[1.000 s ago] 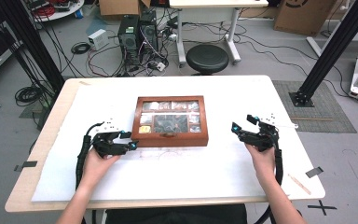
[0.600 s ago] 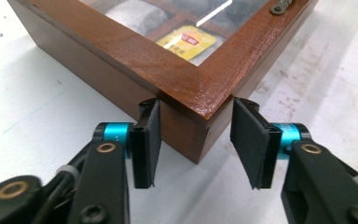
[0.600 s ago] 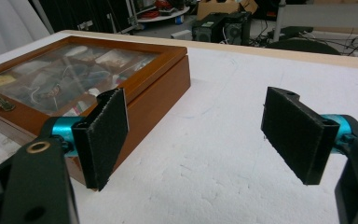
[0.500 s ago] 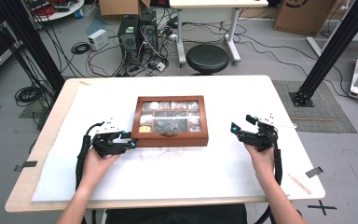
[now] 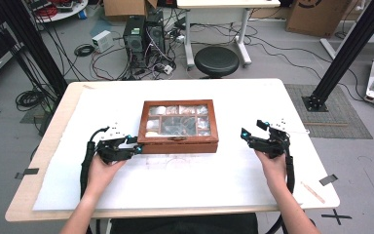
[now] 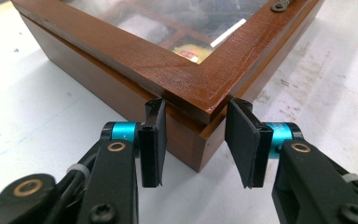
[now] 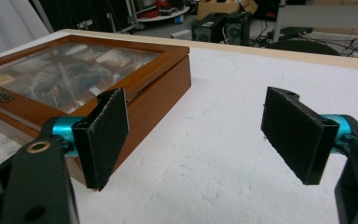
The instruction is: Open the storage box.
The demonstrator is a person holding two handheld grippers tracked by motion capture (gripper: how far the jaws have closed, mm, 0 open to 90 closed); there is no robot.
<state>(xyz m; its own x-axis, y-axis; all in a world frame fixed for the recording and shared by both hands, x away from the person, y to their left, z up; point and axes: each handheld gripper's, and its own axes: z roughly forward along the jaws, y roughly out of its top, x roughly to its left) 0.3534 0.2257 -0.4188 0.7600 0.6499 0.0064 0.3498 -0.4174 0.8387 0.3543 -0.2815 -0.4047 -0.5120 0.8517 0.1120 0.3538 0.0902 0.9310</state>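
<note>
A corner of the wooden box (image 6: 186, 88) is straddled by the parted jaws of the left gripper (image 6: 196, 142); its glass lid (image 6: 168, 18) is closed.

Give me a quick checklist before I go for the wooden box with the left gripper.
1. Left gripper open: ok, jaws apart.
2. Lined up with the box: ok, its near corner sits between the jaws.
3. Jaws touching the box: cannot tell, they look just short of it.
4. Lid shut: ok, glass lid lies flat with the clasp at the front.
5. Right gripper out of the way: ok, open and standing apart on the box's right.
6. Table around the box free: ok.
</note>
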